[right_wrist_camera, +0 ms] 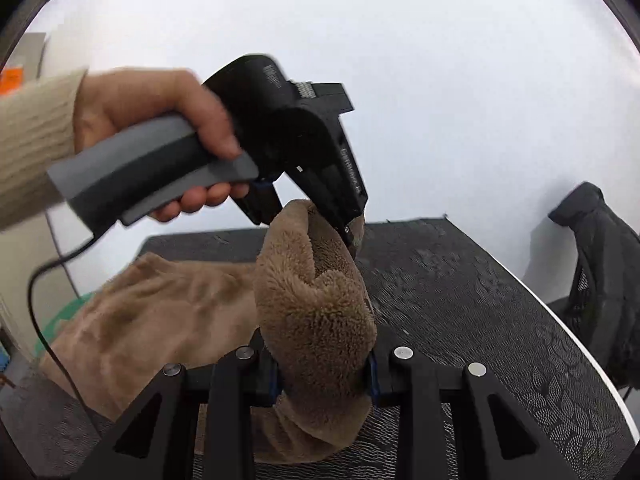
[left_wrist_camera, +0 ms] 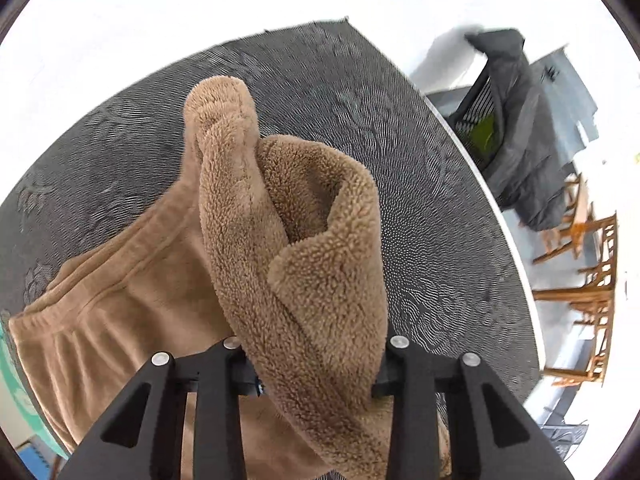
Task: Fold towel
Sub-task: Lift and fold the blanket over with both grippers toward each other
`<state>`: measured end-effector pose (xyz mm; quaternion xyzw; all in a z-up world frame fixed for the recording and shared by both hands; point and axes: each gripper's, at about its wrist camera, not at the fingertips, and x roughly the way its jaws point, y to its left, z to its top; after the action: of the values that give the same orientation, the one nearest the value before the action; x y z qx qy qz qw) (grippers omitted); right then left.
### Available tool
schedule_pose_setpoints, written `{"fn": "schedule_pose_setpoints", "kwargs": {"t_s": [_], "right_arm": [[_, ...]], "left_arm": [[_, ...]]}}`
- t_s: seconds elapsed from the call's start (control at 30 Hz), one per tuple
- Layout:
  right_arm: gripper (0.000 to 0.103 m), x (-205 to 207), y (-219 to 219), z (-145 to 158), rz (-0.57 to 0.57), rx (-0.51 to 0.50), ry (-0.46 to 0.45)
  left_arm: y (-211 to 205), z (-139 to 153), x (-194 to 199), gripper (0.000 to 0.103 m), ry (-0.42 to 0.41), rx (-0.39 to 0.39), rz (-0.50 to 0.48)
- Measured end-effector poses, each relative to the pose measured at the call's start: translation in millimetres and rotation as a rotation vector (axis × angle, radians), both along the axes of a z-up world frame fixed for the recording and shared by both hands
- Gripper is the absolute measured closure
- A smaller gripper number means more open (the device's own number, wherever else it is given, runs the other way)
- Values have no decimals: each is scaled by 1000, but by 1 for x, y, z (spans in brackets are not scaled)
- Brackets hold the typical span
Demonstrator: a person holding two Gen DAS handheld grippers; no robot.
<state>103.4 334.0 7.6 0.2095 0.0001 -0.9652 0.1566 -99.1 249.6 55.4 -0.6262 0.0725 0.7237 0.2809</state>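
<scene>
A fluffy brown towel is bunched and lifted off the table, and its smoother side trails down to the left. In the left wrist view my left gripper is shut on a thick fold of it. In the right wrist view my right gripper is shut on another bunch of the towel. Just beyond, a person's hand holds the left gripper, whose tip pinches the towel's upper edge. The two grips sit close together. The fingertips of both grippers are buried in the pile.
A dark patterned cloth covers the round table with its white rim. A black jacket hangs on a chair to the right. Wooden chairs stand farther right. A cable hangs at left, near a green item.
</scene>
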Motion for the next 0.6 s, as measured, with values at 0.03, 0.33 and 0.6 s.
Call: {"fn": "schedule_pose_setpoints", "kwargs": {"t_s": [0.03, 0.33, 0.6], "right_arm": [[71, 2, -6, 5, 9, -2, 11], [71, 36, -99, 43, 141, 54, 131], [71, 65, -204, 11, 292, 182, 129]], "left_arm": [[-14, 9, -2, 65, 10, 24, 13], [-162, 57, -3, 65, 48, 215, 142], [-291, 8, -3, 65, 20, 393, 247]]}}
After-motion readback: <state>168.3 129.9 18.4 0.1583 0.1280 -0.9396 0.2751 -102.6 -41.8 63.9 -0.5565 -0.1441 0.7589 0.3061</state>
